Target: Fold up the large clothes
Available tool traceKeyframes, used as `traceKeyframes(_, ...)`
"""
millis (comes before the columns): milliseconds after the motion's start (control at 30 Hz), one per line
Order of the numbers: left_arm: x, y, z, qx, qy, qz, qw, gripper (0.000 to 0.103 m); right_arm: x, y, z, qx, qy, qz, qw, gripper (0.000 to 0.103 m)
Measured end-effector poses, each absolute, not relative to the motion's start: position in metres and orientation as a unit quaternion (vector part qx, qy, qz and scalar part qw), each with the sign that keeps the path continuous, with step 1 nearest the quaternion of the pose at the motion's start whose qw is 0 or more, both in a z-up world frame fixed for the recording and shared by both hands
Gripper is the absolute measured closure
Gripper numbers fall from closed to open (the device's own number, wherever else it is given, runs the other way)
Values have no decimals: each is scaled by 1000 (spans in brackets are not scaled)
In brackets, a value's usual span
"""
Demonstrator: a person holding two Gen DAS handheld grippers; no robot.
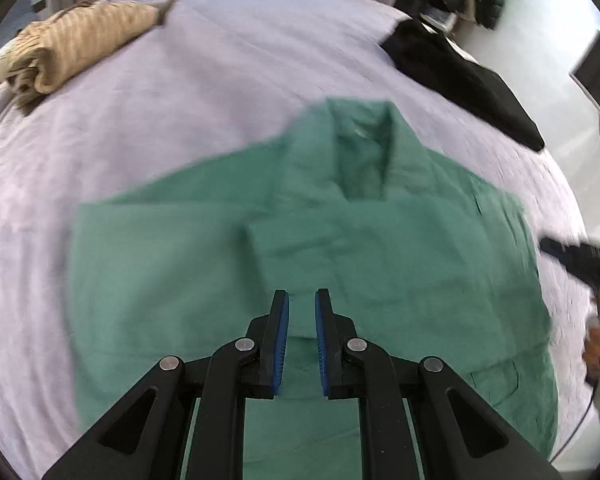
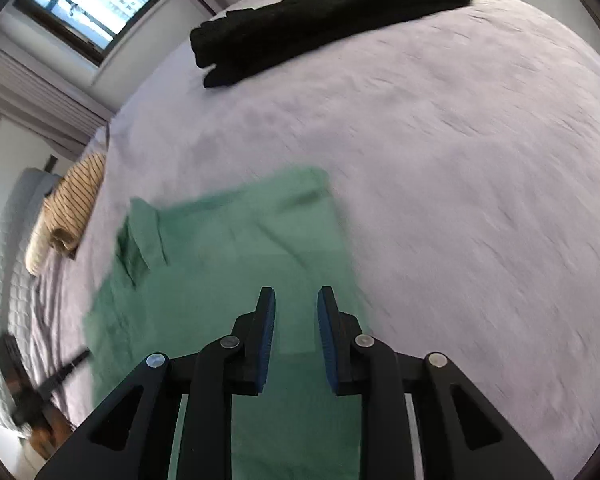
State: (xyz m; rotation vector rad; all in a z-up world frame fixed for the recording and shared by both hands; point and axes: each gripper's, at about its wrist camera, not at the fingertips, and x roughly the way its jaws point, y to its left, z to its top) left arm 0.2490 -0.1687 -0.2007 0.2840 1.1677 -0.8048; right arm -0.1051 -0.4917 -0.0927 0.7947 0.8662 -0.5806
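Note:
A green collared shirt [image 1: 340, 240] lies flat on the lilac bed sheet [image 1: 180, 120], collar at the far end, with its sides folded in. My left gripper [image 1: 302, 300] hovers above the shirt's lower middle, jaws open and empty. In the right wrist view the same shirt [image 2: 240, 260] lies at lower left on the sheet [image 2: 460, 200]. My right gripper [image 2: 296, 300] is open and empty over the shirt's right edge. The right gripper and hand show blurred at the left wrist view's right edge [image 1: 580, 260].
A folded tan striped garment [image 1: 72, 48] lies at the far left of the bed; it also shows in the right wrist view [image 2: 72, 208]. A folded black garment [image 1: 460, 76] lies at the far right [image 2: 320, 12]. A window [image 2: 92, 4] and curtains stand beyond the bed.

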Motion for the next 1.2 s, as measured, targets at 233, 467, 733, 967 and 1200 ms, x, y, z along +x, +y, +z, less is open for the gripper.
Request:
traceKeyframes(233,235,-164,-249,149,550,-342,748,88,-68,-510,-133,307,466,-299,774,90)
traceKeyframes(467,245,-143,-238,168,556,-289,761,88,-89,-505,-118,243,479,-349,768,81)
traceKeyframes(733,219,-108,-216,191,553,-263,767,88,-142,-473,-82,281,454,-332,777,49)
traceKeyframes(967,190,-100,-205,161,561,-250,772,88,-162,-429,-85,249,491,-315,773,36)
traceKeyframes(1200,166,-104,-214,197,563,-229,769,88,-184,-422,-114,207,549,-353,729,36)
